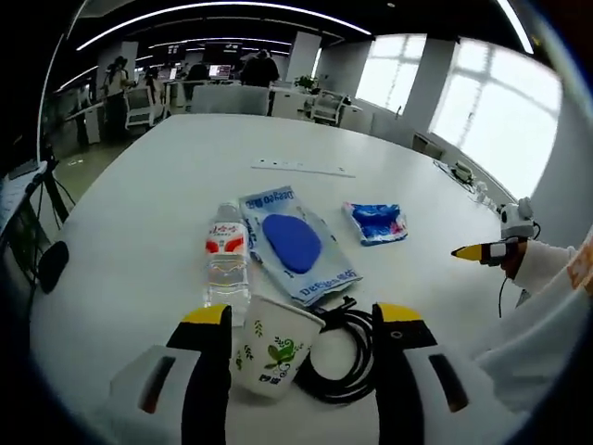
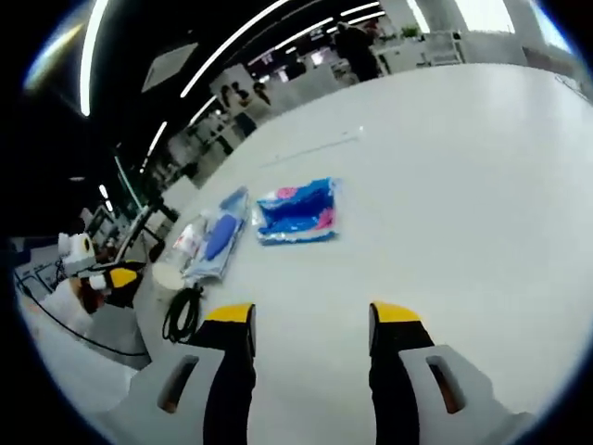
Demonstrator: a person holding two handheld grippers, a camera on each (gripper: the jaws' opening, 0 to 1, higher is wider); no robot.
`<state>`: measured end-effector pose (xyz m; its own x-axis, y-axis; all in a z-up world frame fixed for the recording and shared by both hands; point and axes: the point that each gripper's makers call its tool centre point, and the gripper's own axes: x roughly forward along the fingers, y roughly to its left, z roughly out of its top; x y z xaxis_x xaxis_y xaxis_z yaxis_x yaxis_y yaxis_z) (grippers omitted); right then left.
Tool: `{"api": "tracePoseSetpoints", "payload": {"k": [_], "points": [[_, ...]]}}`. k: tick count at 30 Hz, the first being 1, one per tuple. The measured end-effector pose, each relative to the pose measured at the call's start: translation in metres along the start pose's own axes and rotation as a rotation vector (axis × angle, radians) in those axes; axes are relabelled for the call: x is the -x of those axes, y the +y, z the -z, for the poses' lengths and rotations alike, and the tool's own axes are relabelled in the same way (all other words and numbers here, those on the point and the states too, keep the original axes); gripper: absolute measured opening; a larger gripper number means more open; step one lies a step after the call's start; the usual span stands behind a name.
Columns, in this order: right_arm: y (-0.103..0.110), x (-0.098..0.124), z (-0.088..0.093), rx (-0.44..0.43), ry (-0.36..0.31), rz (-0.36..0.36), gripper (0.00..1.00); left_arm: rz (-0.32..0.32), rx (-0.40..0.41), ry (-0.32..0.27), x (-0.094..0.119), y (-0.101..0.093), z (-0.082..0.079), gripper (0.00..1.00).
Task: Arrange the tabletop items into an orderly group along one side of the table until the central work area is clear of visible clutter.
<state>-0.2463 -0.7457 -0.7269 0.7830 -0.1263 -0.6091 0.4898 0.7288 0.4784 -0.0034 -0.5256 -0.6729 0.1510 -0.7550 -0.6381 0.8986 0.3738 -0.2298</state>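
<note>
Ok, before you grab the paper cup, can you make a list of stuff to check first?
1. Left gripper open: ok, jaws spread wide.
2. Paper cup between the left jaws: ok, standing upright.
3. Black cable clear of the cup: not ok, it coils right beside it.
4. Water bottle clear of the cup: cannot tell, it looks very close.
5. Right gripper free: ok, open over bare table.
6. Blue pouch and small blue packet out of the way: ok.
</note>
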Motion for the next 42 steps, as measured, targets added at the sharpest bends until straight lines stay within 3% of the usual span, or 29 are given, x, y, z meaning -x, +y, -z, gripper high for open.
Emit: {"api": "tracePoseSetpoints", "payload": {"k": [3, 5, 19, 34, 40, 42], "points": [[-0.002, 0.003, 0.002, -0.02, -0.009, 0.003, 0.46, -0.021, -0.016, -0.023, 0.002, 0.002, -0.003, 0.6], [-0.002, 0.003, 0.001, -0.041, -0.021, -0.002, 0.46, -0.038, 0.014, -0.002, 0.001, 0.005, 0.001, 0.59], [0.001, 0.009, 0.006, -0.054, -0.019, -0.015, 0.42, -0.034, 0.002, -0.014, -0.006, 0.0, -0.008, 0.57], [0.007, 0.022, 0.021, -0.029, 0.011, -0.037, 0.42, -0.08, -0.018, 0.055, 0.015, -0.005, 0.009, 0.56], [0.012, 0.018, 0.033, 0.02, 0.059, -0.06, 0.41, -0.09, -0.038, 0.035, 0.029, -0.011, 0.004, 0.55], [0.017, 0.015, 0.032, 0.038, 0.072, -0.063, 0.41, -0.095, -0.042, 0.025, 0.037, -0.006, 0.008, 0.55]]}}
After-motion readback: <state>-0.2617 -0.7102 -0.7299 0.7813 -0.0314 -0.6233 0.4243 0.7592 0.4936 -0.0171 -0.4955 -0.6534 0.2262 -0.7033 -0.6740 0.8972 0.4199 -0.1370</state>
